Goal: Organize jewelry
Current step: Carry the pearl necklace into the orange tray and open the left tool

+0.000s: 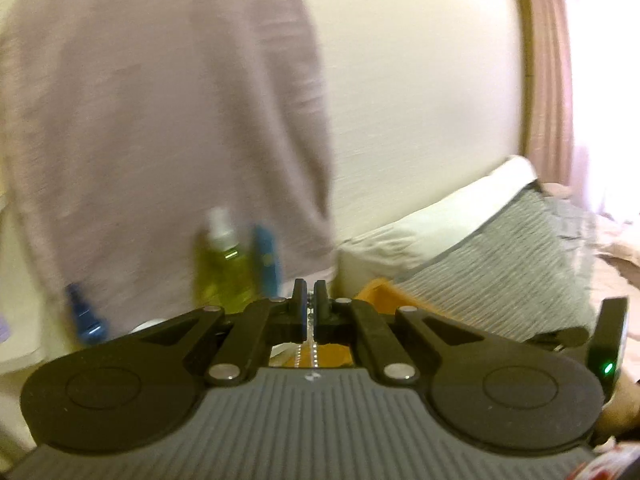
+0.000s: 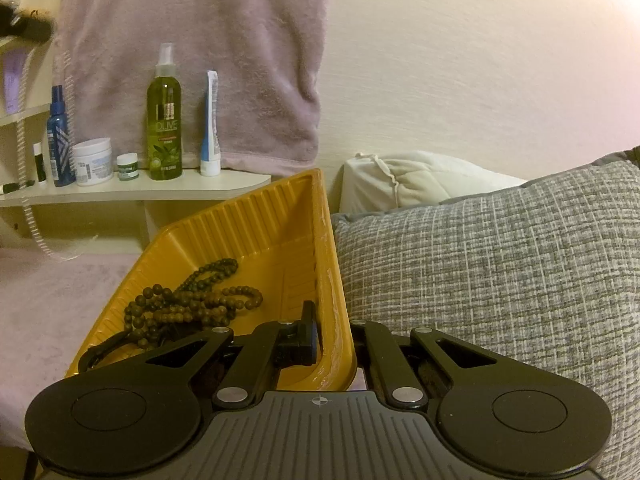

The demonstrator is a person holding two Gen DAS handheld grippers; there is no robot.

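Note:
My right gripper (image 2: 330, 338) is shut on the right rim of a yellow ribbed plastic tray (image 2: 256, 236), one finger inside and one outside the wall. Brown wooden bead strands (image 2: 192, 304) lie heaped in the tray's left part, with a black clasp at its near corner. My left gripper (image 1: 310, 312) is shut on a thin silver chain (image 1: 306, 354) that hangs down between the fingers, above an orange surface that looks like the same tray (image 1: 376, 294). The left wrist view is motion-blurred.
A grey woven pillow (image 2: 500, 272) lies against the tray's right side, with a white pillow (image 2: 408, 180) behind. A white shelf (image 2: 140, 190) holds a green olive spray bottle (image 2: 164, 120), a blue tube, jars and a blue bottle. A mauve towel (image 2: 200, 48) hangs on the wall.

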